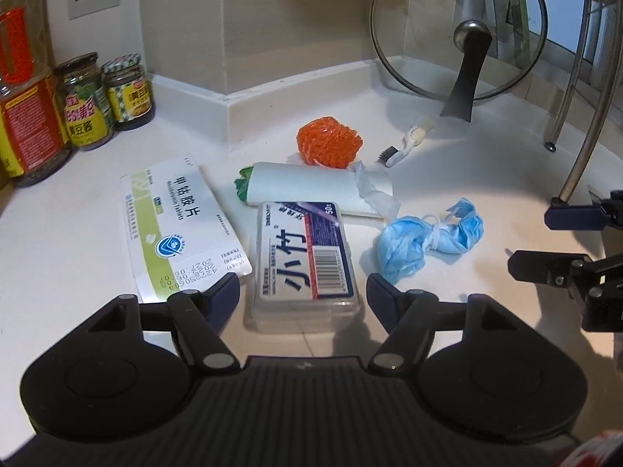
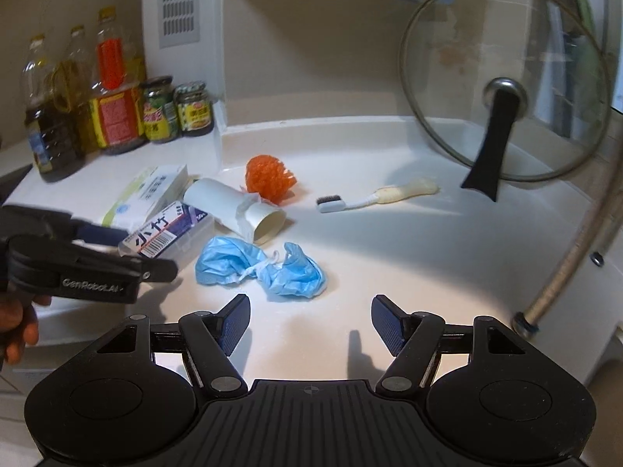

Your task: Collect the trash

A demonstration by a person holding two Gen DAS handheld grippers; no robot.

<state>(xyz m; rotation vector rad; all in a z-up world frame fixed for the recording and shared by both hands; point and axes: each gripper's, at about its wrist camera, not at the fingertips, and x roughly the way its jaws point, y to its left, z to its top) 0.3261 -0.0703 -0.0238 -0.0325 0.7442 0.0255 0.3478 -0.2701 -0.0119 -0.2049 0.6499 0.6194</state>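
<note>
Between my left fingers [image 1: 303, 295], which stand released, lies the near end of a clear plastic toothpick box with a barcode label [image 1: 305, 262], untouched on the white table [image 1: 486, 179]. Beyond the left fingertip sits a flat white-and-green medicine carton [image 1: 183, 225]; beyond the box, a white cardboard tube with torn paper [image 1: 311, 188] and an orange mesh ball [image 1: 329, 142]. Ahead of the right fingertip rests a crumpled blue face mask [image 1: 424, 235].

From the right wrist, my right fingers [image 2: 310, 323] are also released and hold nothing; the blue mask [image 2: 261, 268] lies just ahead of them, toward the left fingertip. Further ahead lies a white toothbrush [image 2: 373, 196].
</note>
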